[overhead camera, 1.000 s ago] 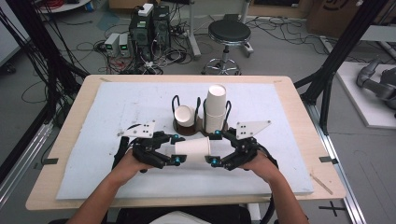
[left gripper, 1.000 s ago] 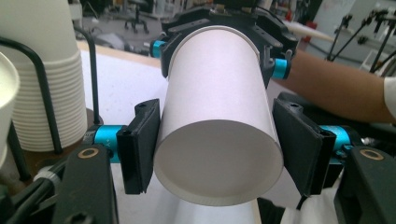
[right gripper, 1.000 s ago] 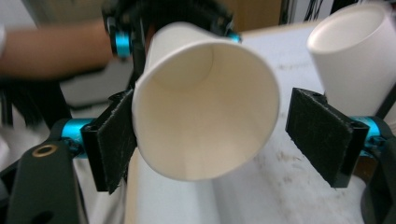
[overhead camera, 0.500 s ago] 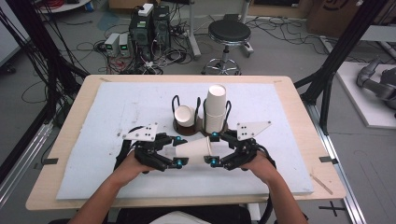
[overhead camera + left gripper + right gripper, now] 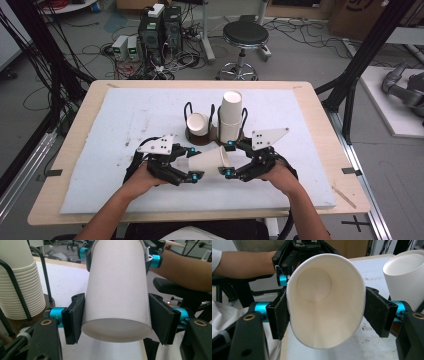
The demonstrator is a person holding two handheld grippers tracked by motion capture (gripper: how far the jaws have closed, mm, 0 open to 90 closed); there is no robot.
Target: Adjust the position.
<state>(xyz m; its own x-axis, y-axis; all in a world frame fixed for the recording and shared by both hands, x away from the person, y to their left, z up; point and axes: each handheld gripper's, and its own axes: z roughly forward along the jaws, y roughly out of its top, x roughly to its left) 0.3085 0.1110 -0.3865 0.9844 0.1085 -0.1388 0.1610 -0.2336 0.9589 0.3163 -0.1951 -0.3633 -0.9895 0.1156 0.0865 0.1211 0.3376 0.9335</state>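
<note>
High view: we see a white paper cup [image 5: 210,160] held sideways above the white mat [image 5: 100,130], between left gripper [image 5: 192,164] and right gripper [image 5: 226,159], just in front of the cup holder [image 5: 202,137] and its cup stack [image 5: 230,116]. Left gripper view: we see its jaws pinching the cup's [image 5: 116,290] base end. Right gripper view: we see its jaws, which have just been closing, pressing the cup's [image 5: 325,302] rim end, squashing the mouth oval.
</note>
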